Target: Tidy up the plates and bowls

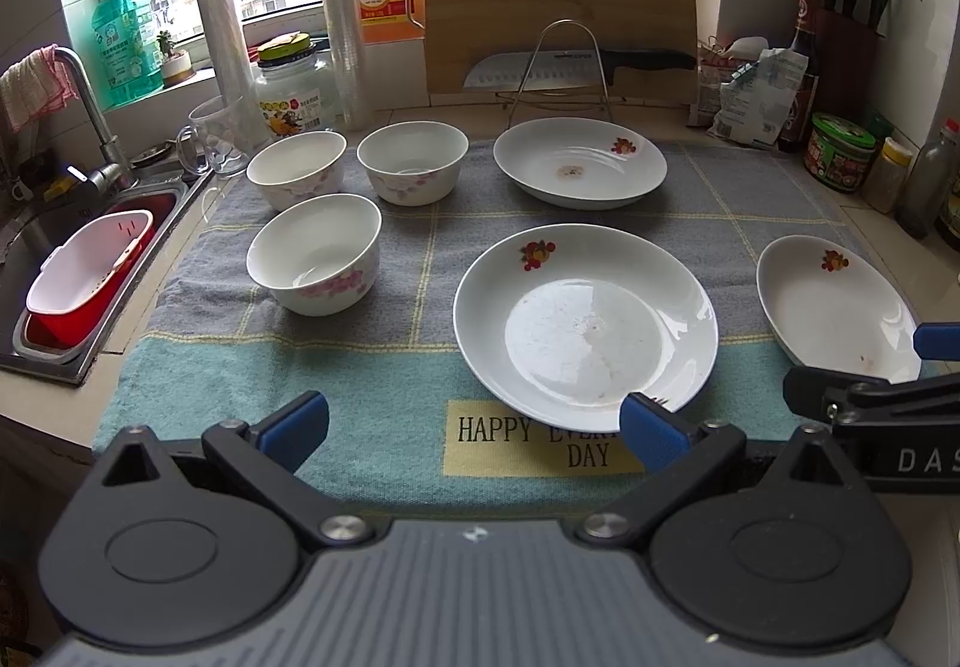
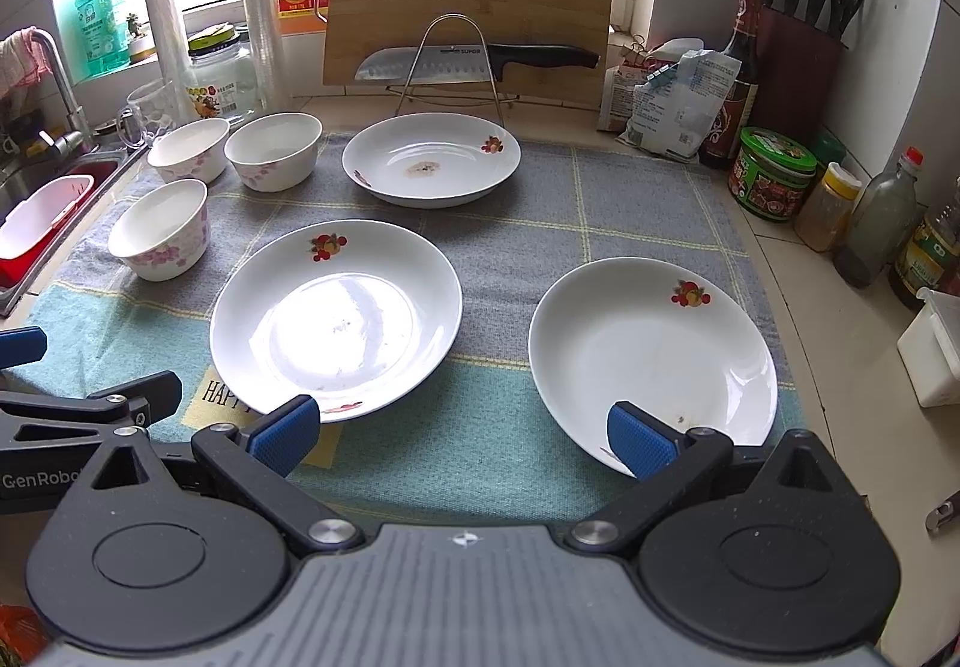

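Across the kitchen towel [image 1: 420,367] three plates and three bowls sit apart, so with both our left gripper [image 1: 474,427] and right gripper [image 2: 462,436] wide open and empty, we should approach the near plate [image 2: 336,319] rim low.

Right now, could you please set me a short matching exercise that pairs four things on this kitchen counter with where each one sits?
Things:
1. wooden cutting board
2. green-lidded jar
3. white and red strainer basket
4. large kitchen knife with a black handle

Places:
A. in the sink at the left
B. resting across the wire rack
C. leaning upright below the window
D. on the counter at the right, beside the towel

Pairs: 1-C, 2-D, 3-A, 4-B
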A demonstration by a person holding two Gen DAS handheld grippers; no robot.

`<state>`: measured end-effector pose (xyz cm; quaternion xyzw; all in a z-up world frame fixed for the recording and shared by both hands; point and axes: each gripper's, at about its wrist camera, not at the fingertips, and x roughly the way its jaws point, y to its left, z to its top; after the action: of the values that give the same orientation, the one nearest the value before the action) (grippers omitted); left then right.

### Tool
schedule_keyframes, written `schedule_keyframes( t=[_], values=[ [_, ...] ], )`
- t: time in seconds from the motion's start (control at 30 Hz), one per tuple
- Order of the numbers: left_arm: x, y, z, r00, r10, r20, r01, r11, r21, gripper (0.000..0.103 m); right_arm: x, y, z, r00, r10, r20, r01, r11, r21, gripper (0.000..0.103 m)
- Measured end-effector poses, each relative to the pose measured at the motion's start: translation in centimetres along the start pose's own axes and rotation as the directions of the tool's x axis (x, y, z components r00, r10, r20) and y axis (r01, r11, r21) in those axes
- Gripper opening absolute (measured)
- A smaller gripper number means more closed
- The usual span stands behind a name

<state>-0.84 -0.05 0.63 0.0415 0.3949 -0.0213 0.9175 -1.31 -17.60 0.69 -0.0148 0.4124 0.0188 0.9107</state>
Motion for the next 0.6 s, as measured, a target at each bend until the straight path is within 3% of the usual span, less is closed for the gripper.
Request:
schedule_keyframes(
  t=[0.6],
  values=[
    [-0.19,-0.16,0.06,1.000,0.003,0.002,-0.003,1.000,0.002,0.102,-0.33,-0.15,-0.09,1.000,0.001,0.007,-0.001,1.000,-0.001,0.103]
  ],
)
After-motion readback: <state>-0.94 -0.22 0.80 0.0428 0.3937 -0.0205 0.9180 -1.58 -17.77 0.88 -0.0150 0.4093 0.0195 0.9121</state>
